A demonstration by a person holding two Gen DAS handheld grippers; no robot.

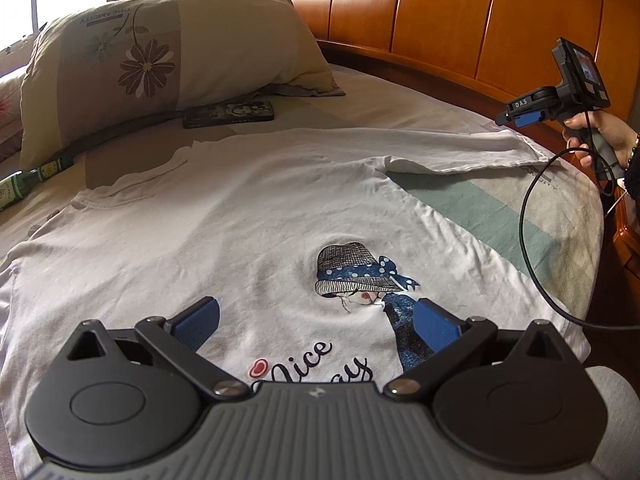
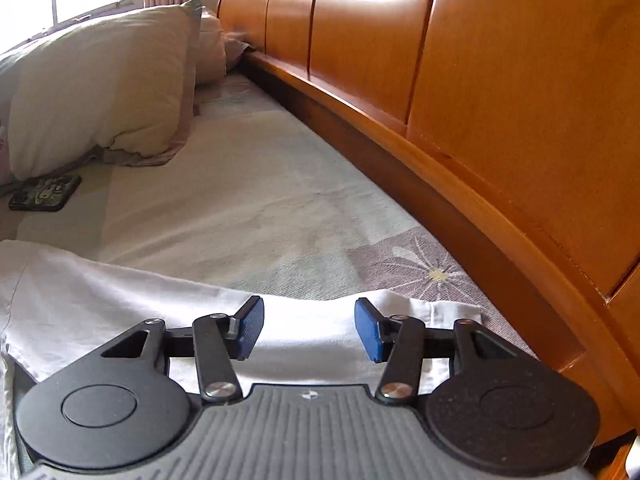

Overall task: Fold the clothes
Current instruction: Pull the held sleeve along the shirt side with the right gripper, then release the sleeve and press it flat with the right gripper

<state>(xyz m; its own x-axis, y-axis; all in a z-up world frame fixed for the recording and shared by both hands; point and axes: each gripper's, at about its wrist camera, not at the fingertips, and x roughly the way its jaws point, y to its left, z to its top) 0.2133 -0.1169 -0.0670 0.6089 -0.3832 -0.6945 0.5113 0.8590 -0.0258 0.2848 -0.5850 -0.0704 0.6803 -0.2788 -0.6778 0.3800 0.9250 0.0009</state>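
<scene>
White cotton T-shirt (image 1: pixel 224 216) with a printed figure in a checked hat and blue scarf lies spread face-up across the pale patterned bedsheet (image 1: pixel 500 216), its neckline toward the pillows and one sleeve (image 1: pixel 460 148) stretched out toward the curved orange wooden headboard (image 1: pixel 460 20). We hold the left gripper (image 1: pixel 316 320) low over the print, its blue pads wide apart with nothing between them. Our right gripper (image 2: pixel 308 330) sits over the sleeve's end (image 2: pixel 440 312), fingers likewise spread and empty; in the left view we see it gripped by a hand (image 1: pixel 600 136) with a black cable (image 1: pixel 528 240) looping down past the mattress edge. Beyond the sleeve hem, a strip of bare sheet runs along the headboard rail, open all the way to the floral cream pillow (image 1: pixel 160 64). A dark phone case (image 1: pixel 228 114) lies just beside that pillow, clear of the shirt's shoulder, and a green glass bottle (image 1: pixel 28 182) rests near the collar edge.
</scene>
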